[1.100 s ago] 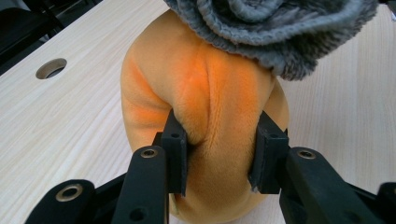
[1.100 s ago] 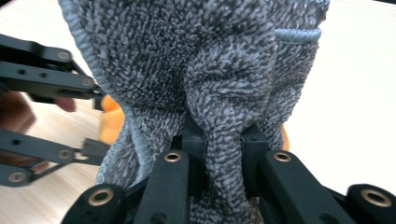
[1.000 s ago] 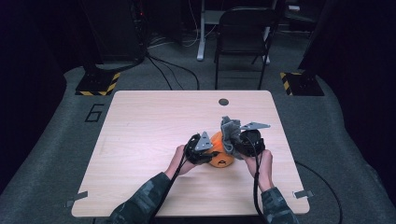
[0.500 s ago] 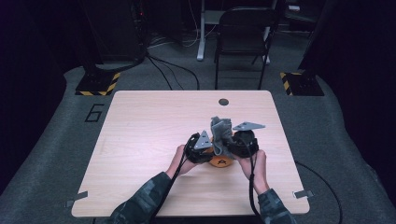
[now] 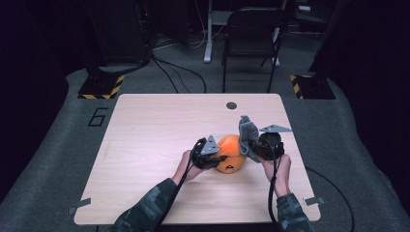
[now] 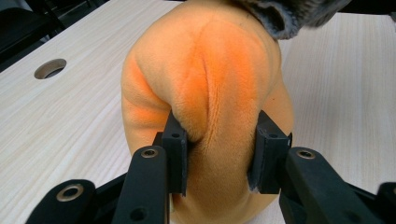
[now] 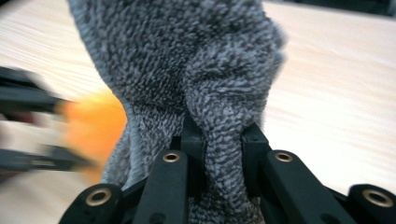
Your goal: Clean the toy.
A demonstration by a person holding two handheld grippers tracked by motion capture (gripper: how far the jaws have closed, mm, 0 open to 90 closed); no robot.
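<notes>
Wiping step, by appearance: left gripper [image 5: 212, 155] pinches the orange plush pumpkin [image 5: 230, 153], steadying it on the wooden table [image 5: 145, 135], near its front edge, right of centre; right gripper [image 5: 255, 145] clamps a fold of grey terry cloth [image 5: 247, 131] beside the toy's right flank; next move likely calls for pressing the cloth across the plush while the left grip holds firm.

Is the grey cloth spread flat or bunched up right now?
Bunched. The grey cloth hangs in folds, a pinched ridge clamped in the right tool, beside the orange plush, not laid flat.
</notes>
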